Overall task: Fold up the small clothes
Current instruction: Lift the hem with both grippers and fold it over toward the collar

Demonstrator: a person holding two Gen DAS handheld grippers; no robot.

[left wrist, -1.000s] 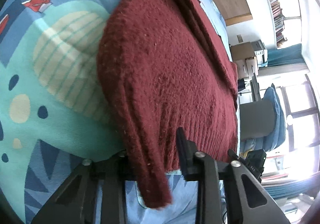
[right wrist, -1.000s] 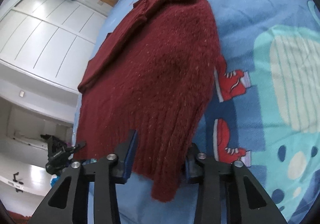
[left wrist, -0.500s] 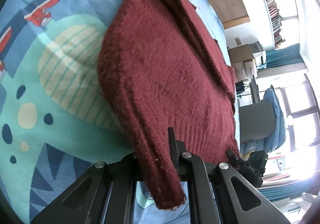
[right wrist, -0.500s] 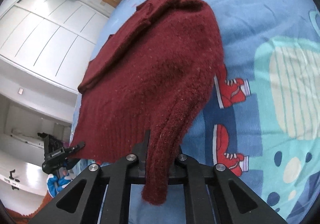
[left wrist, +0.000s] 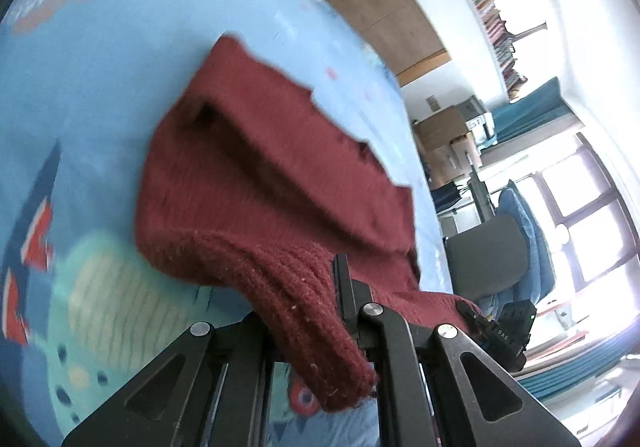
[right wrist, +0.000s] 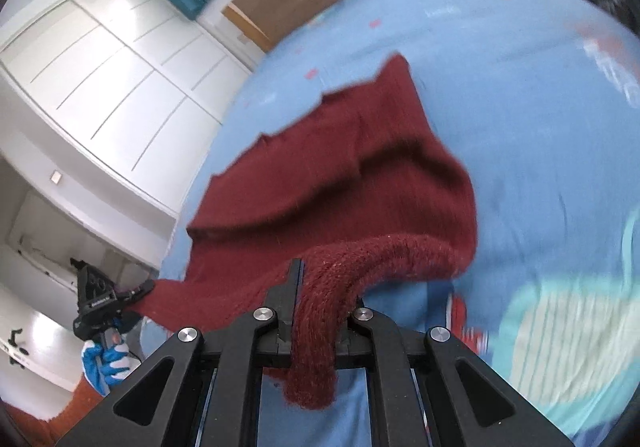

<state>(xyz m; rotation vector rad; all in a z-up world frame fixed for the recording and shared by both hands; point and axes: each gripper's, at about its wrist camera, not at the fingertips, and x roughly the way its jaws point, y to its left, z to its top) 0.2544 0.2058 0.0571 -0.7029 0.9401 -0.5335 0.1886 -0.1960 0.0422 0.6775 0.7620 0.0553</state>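
Sweater (left wrist: 260, 175) hem in both clamped hand-held grippers (left wrist: 312, 311) (right wrist: 316, 311).

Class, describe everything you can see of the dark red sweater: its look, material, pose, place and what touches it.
The sweater is a dark red, fuzzy knit with a ribbed hem. It lies partly on a blue patterned bedspread, its near edge lifted. The left gripper and right gripper each pinch a hem corner, and a short end hangs below each grip. Farther back a folded layer forms a ridge. Motion blur hides finer detail.
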